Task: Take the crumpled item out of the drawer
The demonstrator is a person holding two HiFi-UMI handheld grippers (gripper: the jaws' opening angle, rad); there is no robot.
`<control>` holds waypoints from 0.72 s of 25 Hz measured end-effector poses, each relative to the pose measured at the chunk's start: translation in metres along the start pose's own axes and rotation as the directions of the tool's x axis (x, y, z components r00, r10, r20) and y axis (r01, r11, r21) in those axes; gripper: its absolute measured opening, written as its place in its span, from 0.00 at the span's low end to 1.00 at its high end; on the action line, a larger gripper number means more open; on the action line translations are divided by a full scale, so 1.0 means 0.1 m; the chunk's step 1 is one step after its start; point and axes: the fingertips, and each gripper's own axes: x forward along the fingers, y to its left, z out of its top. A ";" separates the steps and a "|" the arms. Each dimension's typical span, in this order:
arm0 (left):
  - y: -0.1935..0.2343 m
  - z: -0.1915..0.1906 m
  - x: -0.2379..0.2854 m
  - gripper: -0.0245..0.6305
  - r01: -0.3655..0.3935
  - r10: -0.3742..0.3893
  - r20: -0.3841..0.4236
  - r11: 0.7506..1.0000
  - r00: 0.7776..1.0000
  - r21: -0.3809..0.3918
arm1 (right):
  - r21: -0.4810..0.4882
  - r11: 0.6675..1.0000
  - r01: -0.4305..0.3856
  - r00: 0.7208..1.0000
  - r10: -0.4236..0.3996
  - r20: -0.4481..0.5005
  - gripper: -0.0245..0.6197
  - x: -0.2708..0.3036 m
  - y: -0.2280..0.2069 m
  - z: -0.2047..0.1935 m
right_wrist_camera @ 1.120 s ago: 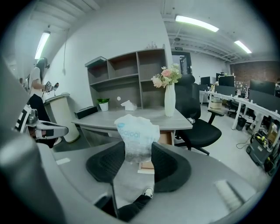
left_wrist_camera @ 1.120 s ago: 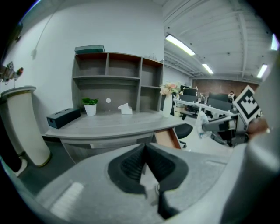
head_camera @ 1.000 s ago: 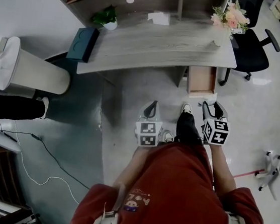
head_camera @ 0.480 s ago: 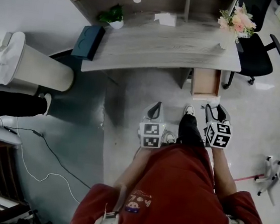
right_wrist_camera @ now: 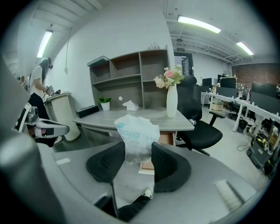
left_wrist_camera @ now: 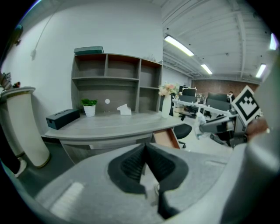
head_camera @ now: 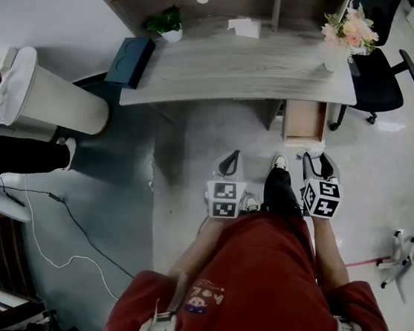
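Observation:
The crumpled item is a white plastic bag [right_wrist_camera: 136, 133] with blue print, and my right gripper [right_wrist_camera: 138, 151] is shut on it, holding it in the air in front of the desk. In the head view the bag [head_camera: 314, 153] shows as a white bit at the tips of the right gripper [head_camera: 318, 164]. Just beyond it the wooden drawer [head_camera: 304, 122] hangs open under the desk's right end. My left gripper [left_wrist_camera: 145, 148] is shut with nothing in it. It hovers over the floor to the left of the right one, as the head view shows [head_camera: 227, 163].
The grey desk [head_camera: 241, 71] carries a flower vase [head_camera: 349, 30], a potted plant [head_camera: 166, 25], a dark box [head_camera: 134, 60] and a tissue [head_camera: 244, 28]. A black office chair [head_camera: 379, 73] stands right of the drawer. At left are a white bin [head_camera: 53, 105], a person's dark leg [head_camera: 21, 157] and floor cables [head_camera: 69, 249].
The head view shifted slightly a second ago, then held. Both grippers keep their places before the desk, the right one still gripping the bag.

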 end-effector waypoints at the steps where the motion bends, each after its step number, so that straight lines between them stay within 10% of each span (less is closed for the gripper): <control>1: 0.00 0.01 0.00 0.04 0.001 -0.001 0.000 1.000 1.000 0.000 | -0.003 1.000 0.000 1.000 0.000 0.000 0.33 0.00 0.00 0.00; 18: 0.00 0.03 0.02 0.04 0.005 -0.005 -0.010 1.000 1.000 0.004 | -0.018 1.000 0.004 1.000 -0.004 -0.002 0.33 0.03 -0.01 0.03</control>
